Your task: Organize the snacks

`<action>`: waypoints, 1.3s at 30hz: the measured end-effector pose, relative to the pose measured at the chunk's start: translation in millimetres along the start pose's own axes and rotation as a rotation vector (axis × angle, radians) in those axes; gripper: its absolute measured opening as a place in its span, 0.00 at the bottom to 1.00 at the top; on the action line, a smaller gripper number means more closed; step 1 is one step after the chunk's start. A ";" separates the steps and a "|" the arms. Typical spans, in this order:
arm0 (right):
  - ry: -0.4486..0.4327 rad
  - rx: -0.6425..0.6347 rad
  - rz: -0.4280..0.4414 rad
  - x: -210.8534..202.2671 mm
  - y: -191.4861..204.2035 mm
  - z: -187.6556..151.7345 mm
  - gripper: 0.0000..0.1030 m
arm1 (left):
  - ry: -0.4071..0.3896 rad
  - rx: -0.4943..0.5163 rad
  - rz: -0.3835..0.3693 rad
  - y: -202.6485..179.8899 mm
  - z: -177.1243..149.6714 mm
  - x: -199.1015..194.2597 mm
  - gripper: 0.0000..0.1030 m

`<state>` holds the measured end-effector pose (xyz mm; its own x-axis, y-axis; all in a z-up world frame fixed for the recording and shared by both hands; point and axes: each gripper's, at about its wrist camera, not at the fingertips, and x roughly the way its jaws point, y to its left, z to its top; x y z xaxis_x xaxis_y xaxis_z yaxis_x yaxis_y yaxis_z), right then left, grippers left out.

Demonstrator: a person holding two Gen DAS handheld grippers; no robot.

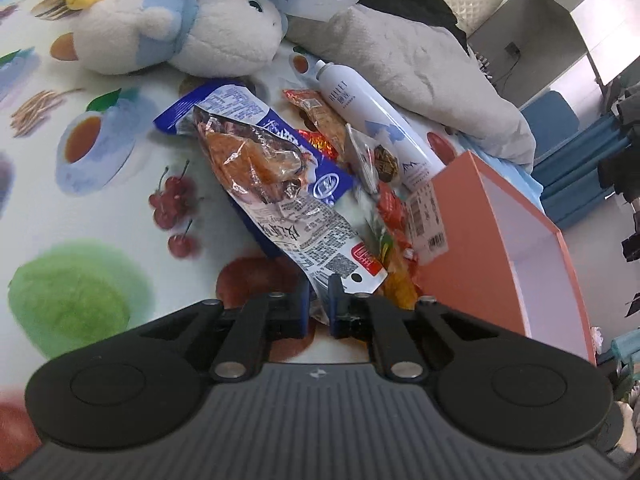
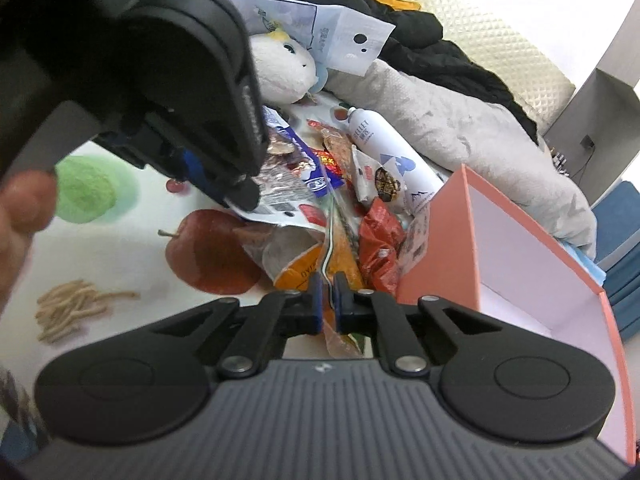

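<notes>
On a smooth fruit-print sheet [image 1: 100,208] w/ cherries, green blobs and a red apple motif, soft stuff sits far left: a fuzzy white-and-blue plush toy [image 1: 180,28] w/ a yellow felt tuft. Next, centre, the snack pile [image 1: 320,168]: crinkly, glossy plastic packs, mostly flat and creased. Topmost is a clear pouch [image 1: 272,184] w/ orange-brown food inside, printed white end w/ a red label and a punched hang hole; under it a blue-and-white pack [image 1: 224,108]. The left gripper [image 1: 319,300] has its blue pads pressed together on that pouch's printed end. Further right, small red foil wrappers [image 1: 390,208] and an orange-yellow bag [image 2: 316,264]; the right gripper [image 2: 328,294] pinches this bag's thin clear edge, jaws nearly touching. Behind the pile lies a smooth white spray can [image 1: 380,120], cylindrical, on its side. Right of all that, a rigid salmon-pink cardboard box [image 1: 552,280], open top, white inside, barcode sticker on its near wall, touching the pile. A rumpled grey fleece blanket [image 1: 420,68] lies behind.
</notes>
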<state>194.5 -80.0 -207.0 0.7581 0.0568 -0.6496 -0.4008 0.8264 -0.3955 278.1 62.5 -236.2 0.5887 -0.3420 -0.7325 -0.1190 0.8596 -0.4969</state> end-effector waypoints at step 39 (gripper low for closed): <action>-0.036 0.102 0.269 -67.8 19.3 -47.4 0.38 | 0.056 -0.189 0.133 84.7 -76.2 -92.9 0.79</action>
<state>110.9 -94.4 -201.4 0.6503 0.2999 -0.6980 -0.5376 0.8308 -0.1440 152.5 138.2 -245.7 0.5130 -0.2551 -0.8196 -0.3435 0.8140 -0.4684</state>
